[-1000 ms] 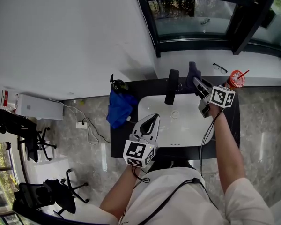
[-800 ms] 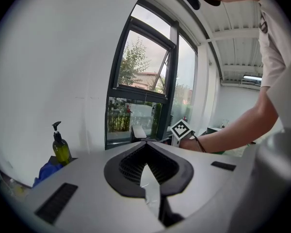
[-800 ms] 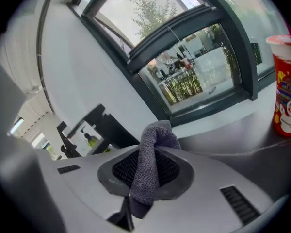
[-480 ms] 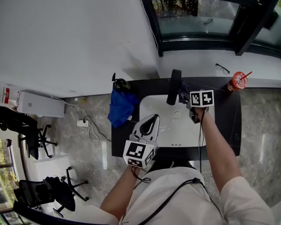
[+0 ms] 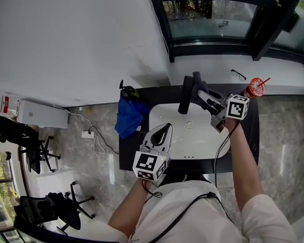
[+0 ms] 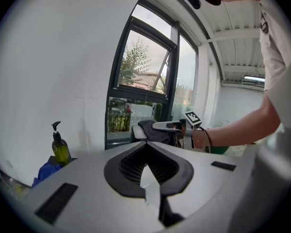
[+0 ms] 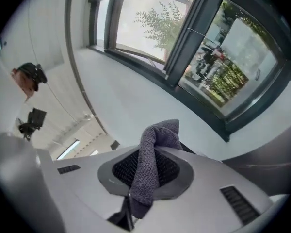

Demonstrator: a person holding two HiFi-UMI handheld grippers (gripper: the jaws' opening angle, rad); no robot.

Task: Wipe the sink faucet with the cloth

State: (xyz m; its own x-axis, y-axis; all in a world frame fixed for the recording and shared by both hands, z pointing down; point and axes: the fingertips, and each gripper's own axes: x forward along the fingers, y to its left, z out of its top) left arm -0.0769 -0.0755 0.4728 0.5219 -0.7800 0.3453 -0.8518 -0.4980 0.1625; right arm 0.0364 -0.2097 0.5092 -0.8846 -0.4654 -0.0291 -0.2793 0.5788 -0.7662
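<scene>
Right gripper (image 5: 202,92) clamped on grey cloth (image 7: 153,164), cloth just beside black faucet (image 5: 185,95), left gripper (image 5: 165,128) closed, empty, over white sink (image 5: 197,138) left rim.

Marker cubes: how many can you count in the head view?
2. One cube sits on the left tool, lower centre; the other on the right tool, by the faucet. None appears hidden.

The person wears a white short-sleeved shirt (image 5: 207,223). A black cable (image 5: 185,206) crosses its front, and another runs along the right forearm. The left gripper (image 5: 166,128) and right gripper (image 5: 202,91) are silver-grey with black-lined fingers. Each carries a white cube (image 5: 151,165) of black square markers.
</scene>
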